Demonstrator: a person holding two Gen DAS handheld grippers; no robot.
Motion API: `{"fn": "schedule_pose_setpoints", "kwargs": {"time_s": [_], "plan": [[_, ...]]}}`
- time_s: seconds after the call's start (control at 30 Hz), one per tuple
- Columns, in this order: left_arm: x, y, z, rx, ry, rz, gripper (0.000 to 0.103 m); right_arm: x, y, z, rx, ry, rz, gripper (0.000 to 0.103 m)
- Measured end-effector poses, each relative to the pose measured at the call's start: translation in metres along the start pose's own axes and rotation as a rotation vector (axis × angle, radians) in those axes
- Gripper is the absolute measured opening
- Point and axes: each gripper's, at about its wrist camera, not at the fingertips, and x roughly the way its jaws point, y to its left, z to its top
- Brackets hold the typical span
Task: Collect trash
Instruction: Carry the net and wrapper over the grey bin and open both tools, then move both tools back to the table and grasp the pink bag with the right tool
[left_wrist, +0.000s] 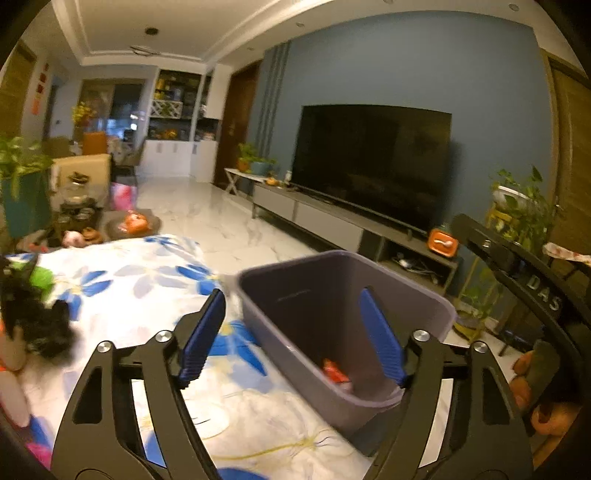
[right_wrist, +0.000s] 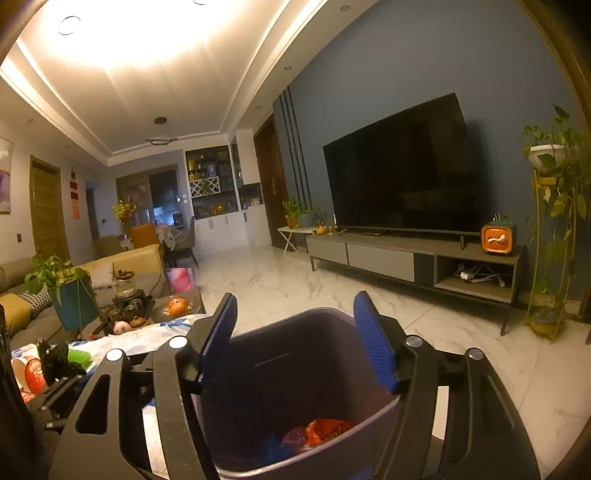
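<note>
A grey plastic bin (left_wrist: 314, 306) stands on a table covered with a blue-flowered cloth (left_wrist: 140, 280). My left gripper (left_wrist: 291, 295) is open at the bin's near rim, one blue pad outside it and one over the inside, with nothing between them. A red wrapper (left_wrist: 334, 371) lies in the bin. My right gripper (right_wrist: 297, 299) is open above the bin (right_wrist: 295, 369) and holds nothing; red and blue trash (right_wrist: 321, 430) lies at the bottom. A black crumpled bag (right_wrist: 55, 362), a green scrap (right_wrist: 79, 356) and a red-and-white cup (right_wrist: 31, 373) lie on the cloth at left.
A large TV (right_wrist: 402, 173) on a low cabinet (right_wrist: 413, 254) fills the right wall, with a plant stand (right_wrist: 554, 236) beside it. A tea set (right_wrist: 125, 295), a teal plant pot (right_wrist: 74, 299) and a sofa (right_wrist: 122, 266) sit at left. Marble floor (right_wrist: 295, 280) stretches beyond the table.
</note>
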Motion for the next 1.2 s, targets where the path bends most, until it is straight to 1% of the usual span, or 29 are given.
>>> {"fn": "schedule_pose_setpoints", "kwargs": {"time_s": [0.1, 0.23, 0.3, 0.4, 0.63, 0.9, 1.03, 1.2], "plan": [[-0.017, 0.006, 0.000, -0.011, -0.011, 0.053, 0.078, -0.013, 0.005, -0.001, -0.023, -0.022, -0.016, 0.074], [-0.046, 0.020, -0.003, -0.033, -0.034, 0.135, 0.084, -0.034, 0.014, -0.003, -0.042, -0.035, -0.016, 0.081], [-0.061, 0.026, -0.005, -0.049, -0.044, 0.174, 0.086, -0.042, 0.018, -0.004, -0.051, -0.035, -0.020, 0.082], [-0.084, 0.040, -0.011, -0.071, -0.047, 0.229, 0.087, -0.054, 0.026, -0.004, -0.058, -0.032, -0.001, 0.083], [-0.126, 0.066, -0.021, -0.103, -0.043, 0.336, 0.087, -0.082, 0.055, -0.010, -0.071, -0.032, 0.061, 0.083], [-0.181, 0.099, -0.034, -0.142, -0.066, 0.413, 0.087, -0.102, 0.096, -0.016, -0.095, -0.009, 0.147, 0.083], [-0.206, 0.114, -0.043, -0.149, -0.076, 0.471, 0.087, -0.111, 0.122, -0.027, -0.126, 0.007, 0.195, 0.083], [-0.233, 0.136, -0.052, -0.175, -0.080, 0.522, 0.087, -0.117, 0.152, -0.045, -0.150, 0.049, 0.249, 0.083]]}}
